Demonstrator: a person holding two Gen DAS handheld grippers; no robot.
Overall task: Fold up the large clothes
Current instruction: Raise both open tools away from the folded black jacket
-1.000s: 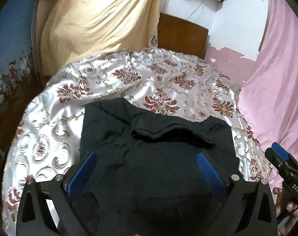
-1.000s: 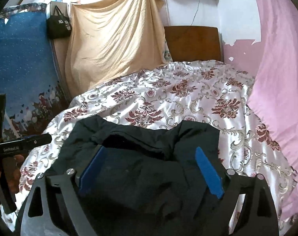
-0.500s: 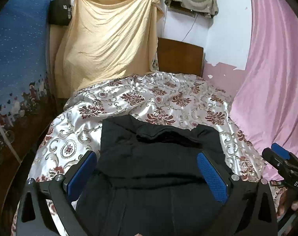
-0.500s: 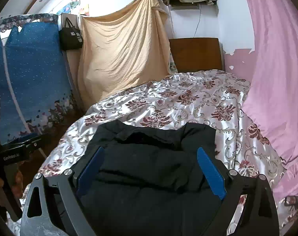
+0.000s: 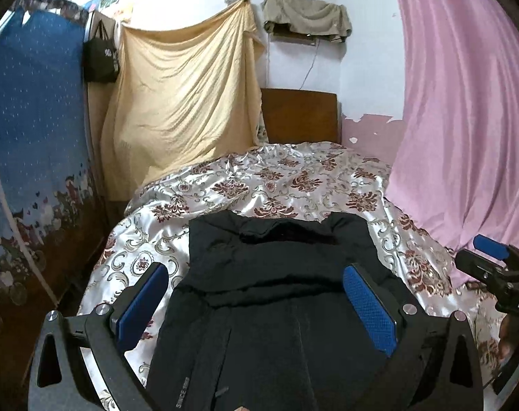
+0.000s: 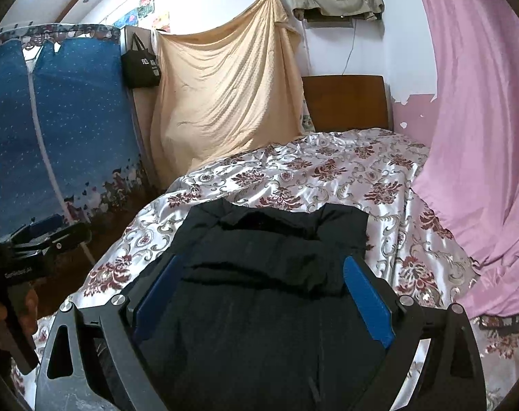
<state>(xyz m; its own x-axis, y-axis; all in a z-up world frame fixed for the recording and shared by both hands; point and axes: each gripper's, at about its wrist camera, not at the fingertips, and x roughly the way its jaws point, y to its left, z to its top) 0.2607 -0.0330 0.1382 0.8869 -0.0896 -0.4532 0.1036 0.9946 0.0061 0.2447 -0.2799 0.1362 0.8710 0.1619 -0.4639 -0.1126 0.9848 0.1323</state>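
- Lay across the near end of the floral bedspread [image 5: 293, 178]: black garment [image 5: 280, 274], collar toward the headboard, upper part doubled over in a creased band.
- Best flattened along that band before any further fold, edges kept square.
- Left gripper [image 5: 256, 303] spread wide above the cloth, pinching nothing.
- Right gripper [image 6: 259, 294] likewise spread wide, gripping nothing; contact with the fabric unclear.

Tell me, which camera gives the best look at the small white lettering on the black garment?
The left wrist view: the lettering shows near the lower edge of the black garment. In the right wrist view the garment appears, but no lettering can be made out.
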